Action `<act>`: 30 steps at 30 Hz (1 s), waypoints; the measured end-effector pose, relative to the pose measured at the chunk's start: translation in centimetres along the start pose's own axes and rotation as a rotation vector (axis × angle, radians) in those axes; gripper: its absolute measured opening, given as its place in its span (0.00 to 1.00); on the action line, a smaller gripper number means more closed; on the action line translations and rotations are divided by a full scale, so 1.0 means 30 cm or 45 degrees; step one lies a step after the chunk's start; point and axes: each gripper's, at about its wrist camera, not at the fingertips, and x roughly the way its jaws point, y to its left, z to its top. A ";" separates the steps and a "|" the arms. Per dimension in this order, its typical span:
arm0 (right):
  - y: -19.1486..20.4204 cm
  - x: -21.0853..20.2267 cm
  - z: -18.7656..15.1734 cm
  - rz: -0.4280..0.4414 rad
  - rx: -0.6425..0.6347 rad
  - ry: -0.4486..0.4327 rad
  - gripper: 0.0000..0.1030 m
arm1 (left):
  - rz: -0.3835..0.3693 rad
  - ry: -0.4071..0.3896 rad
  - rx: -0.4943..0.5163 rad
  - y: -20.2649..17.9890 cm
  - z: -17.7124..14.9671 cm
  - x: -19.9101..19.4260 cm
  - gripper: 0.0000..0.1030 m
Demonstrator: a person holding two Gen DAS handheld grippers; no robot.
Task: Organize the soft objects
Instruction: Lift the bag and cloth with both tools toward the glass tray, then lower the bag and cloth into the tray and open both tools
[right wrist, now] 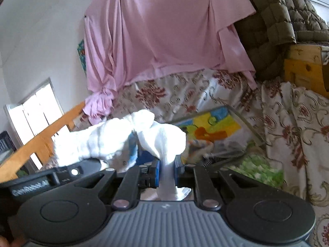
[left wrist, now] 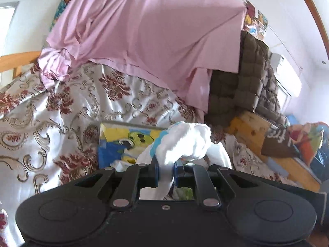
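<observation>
My left gripper (left wrist: 166,169) is shut on a bunched white sock (left wrist: 185,142) with a light blue patch, held up above the floral bedspread (left wrist: 51,123). My right gripper (right wrist: 166,169) is shut on the white sock (right wrist: 162,140) too, its fabric pinched between the blue pads. The sock's other part (right wrist: 92,142) stretches left to the left gripper's body (right wrist: 61,175), which shows in the right wrist view. Both grippers hold the same white fabric close together.
A pink sheet (left wrist: 144,33) hangs at the back over the bed. A colourful cartoon-print box (left wrist: 127,142) lies on the bedspread; it shows in the right wrist view (right wrist: 216,127). A quilted olive blanket (left wrist: 246,78) and yellow wooden furniture (left wrist: 253,127) stand right. Green fabric (right wrist: 257,170) lies nearby.
</observation>
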 end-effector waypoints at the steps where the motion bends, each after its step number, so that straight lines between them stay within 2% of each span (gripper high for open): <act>1: 0.007 0.012 0.008 0.012 -0.015 -0.007 0.14 | 0.009 -0.001 -0.013 0.004 0.011 0.010 0.13; 4: 0.009 0.063 0.022 0.024 -0.070 -0.026 0.14 | 0.036 0.007 -0.038 0.029 0.041 0.059 0.13; 10: -0.076 0.240 0.048 0.027 0.004 -0.006 0.14 | 0.116 0.055 -0.103 0.123 0.091 0.246 0.14; 17: -0.218 0.497 0.082 0.017 0.184 0.106 0.15 | 0.184 0.155 -0.184 0.239 0.112 0.529 0.14; 22: -0.275 0.658 0.093 -0.014 0.268 0.262 0.15 | 0.225 0.231 -0.223 0.278 0.110 0.686 0.15; 25: -0.295 0.715 0.080 -0.060 0.269 0.309 0.15 | 0.275 0.310 -0.200 0.276 0.106 0.758 0.15; 30: -0.365 0.750 0.073 -0.096 0.356 0.329 0.16 | 0.313 0.364 -0.146 0.260 0.104 0.826 0.18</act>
